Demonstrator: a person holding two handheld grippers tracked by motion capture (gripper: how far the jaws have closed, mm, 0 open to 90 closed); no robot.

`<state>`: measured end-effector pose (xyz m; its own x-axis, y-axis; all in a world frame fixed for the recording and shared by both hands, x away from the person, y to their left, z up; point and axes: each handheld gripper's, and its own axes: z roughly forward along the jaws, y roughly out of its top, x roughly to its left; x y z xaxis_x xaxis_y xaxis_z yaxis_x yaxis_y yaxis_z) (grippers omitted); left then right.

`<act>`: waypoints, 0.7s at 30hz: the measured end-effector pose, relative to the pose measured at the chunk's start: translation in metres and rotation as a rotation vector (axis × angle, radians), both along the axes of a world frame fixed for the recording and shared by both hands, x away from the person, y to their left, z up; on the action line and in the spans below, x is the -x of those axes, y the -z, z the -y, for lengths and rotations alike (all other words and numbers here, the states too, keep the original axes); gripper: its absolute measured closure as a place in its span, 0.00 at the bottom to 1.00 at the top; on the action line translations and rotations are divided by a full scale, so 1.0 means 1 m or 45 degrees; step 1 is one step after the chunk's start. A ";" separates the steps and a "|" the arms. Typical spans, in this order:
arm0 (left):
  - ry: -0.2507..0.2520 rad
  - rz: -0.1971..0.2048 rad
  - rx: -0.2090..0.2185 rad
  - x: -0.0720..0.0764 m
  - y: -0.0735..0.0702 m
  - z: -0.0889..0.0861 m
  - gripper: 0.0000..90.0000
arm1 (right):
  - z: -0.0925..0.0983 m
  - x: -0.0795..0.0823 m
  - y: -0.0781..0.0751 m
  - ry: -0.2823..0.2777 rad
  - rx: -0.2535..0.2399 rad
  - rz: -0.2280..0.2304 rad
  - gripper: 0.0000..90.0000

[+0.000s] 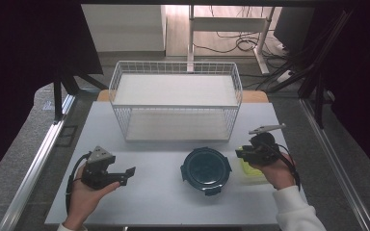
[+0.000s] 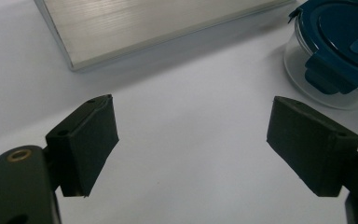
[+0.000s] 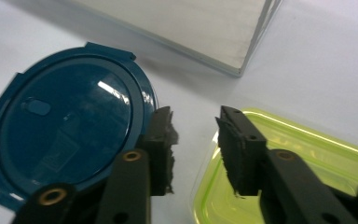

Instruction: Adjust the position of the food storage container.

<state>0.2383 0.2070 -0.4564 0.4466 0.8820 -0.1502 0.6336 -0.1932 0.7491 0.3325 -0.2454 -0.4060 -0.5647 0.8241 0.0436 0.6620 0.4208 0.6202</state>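
A wire rack [image 1: 175, 101] is set at the back of the table [image 1: 164, 192]. In front of it, a round lidded container [image 1: 205, 169] is placed, with a second lidded box [image 1: 252, 172] just to its right. The left gripper [image 1: 130, 173] is held well to the left of the round container, the right gripper [image 1: 239, 153] over the box's edge.

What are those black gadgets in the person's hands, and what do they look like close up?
Each hand holds a black gripper, left and right, topped by a grey three-cornered plate. Square black pads, brass rivets, a black cable, a white sleeve.
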 end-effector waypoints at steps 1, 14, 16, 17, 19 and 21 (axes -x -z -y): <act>0.000 -0.001 -0.003 0.000 0.000 -0.001 0.17 | -0.003 -0.004 0.001 0.000 0.015 -0.014 0.75; 0.005 -0.024 -0.017 -0.001 0.005 0.001 0.17 | -0.024 -0.027 0.032 -0.037 0.125 -0.174 0.99; 0.005 -0.026 -0.021 -0.001 0.006 0.002 0.17 | -0.025 -0.027 0.034 -0.043 0.135 -0.185 0.99; 0.008 -0.033 -0.028 -0.001 0.006 0.002 0.17 | -0.028 -0.026 0.037 -0.050 0.150 -0.205 0.99; 0.004 -0.035 -0.036 0.000 0.007 0.003 0.17 | -0.030 -0.025 0.041 -0.058 0.153 -0.216 0.99; 0.003 -0.041 -0.038 -0.001 0.008 0.003 0.17 | -0.031 -0.022 0.044 -0.062 0.172 -0.225 0.99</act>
<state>0.2389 0.2042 -0.4639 0.4440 0.8854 -0.1378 0.6567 -0.2169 0.7223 0.3543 -0.2142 -0.4498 -0.5972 0.8013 0.0366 0.7325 0.5262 0.4319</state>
